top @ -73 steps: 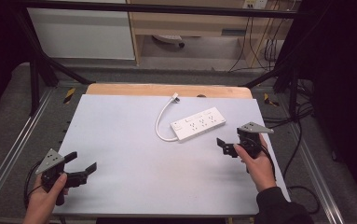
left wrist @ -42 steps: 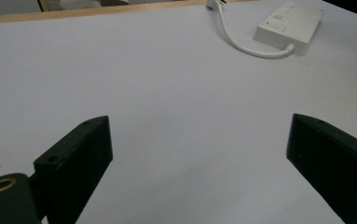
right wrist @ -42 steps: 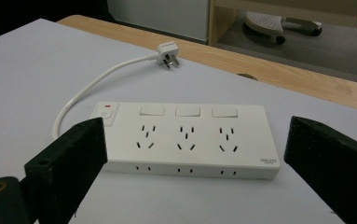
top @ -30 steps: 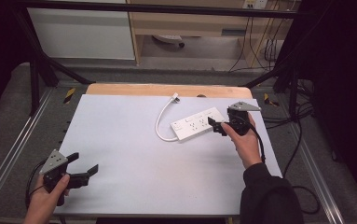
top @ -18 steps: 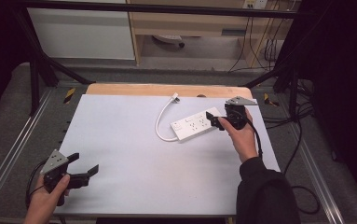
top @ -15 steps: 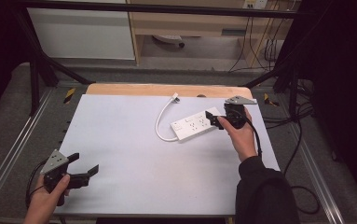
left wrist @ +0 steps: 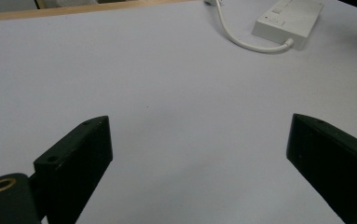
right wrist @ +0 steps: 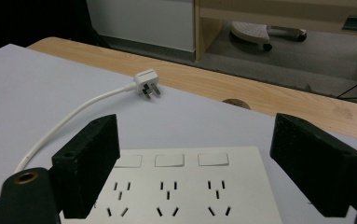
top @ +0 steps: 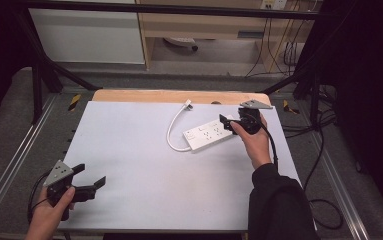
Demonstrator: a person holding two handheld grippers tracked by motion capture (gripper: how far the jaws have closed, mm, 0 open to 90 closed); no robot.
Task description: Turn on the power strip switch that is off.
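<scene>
White power strip (right wrist: 185,186) lay flat just beneath the right gripper (right wrist: 195,172), straddled by jaws just closing, pads not yet pressing. Plug (right wrist: 147,84) ahead, beyond the tips. Left gripper (left wrist: 199,163) gaped wide, well apart, nothing between.

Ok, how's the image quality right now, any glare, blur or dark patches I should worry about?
High view: the white table top is evenly lit and glare-free, the surroundings fall into dark. Left gripper view: soft, the power strip is slightly blurred. Right gripper view: the power strip's sockets and the plug are sharp, while the right gripper reads as flat black.
</scene>
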